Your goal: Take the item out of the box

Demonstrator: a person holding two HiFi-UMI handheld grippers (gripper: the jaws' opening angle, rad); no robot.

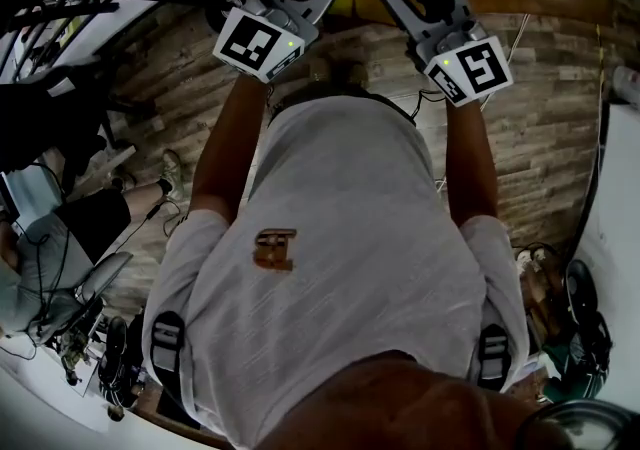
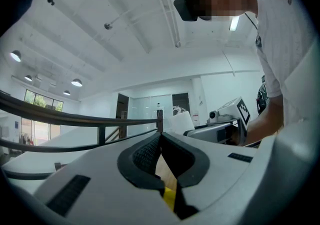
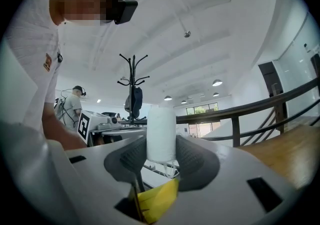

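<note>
right tongs (image 3: 161, 143) clamp white roll (image 3: 161, 121); left tongs (image 2: 161, 135) closed, empty

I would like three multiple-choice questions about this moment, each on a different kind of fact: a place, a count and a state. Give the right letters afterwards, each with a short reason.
1. Where is the white cylindrical item?
A. on the floor
B. on a table
C. between the jaws of the right gripper

2. How many grippers hold something?
A. none
B. one
C. two

3. How do the jaws of the left gripper stand?
A. tips together, nothing between them
B. wide apart
C. closed on a box

Answers:
1 C: the right gripper view shows both pads pressing the item's sides.
2 B: only the right gripper has anything in its jaws.
3 A: the left gripper view shows the pad tips meeting.
</note>
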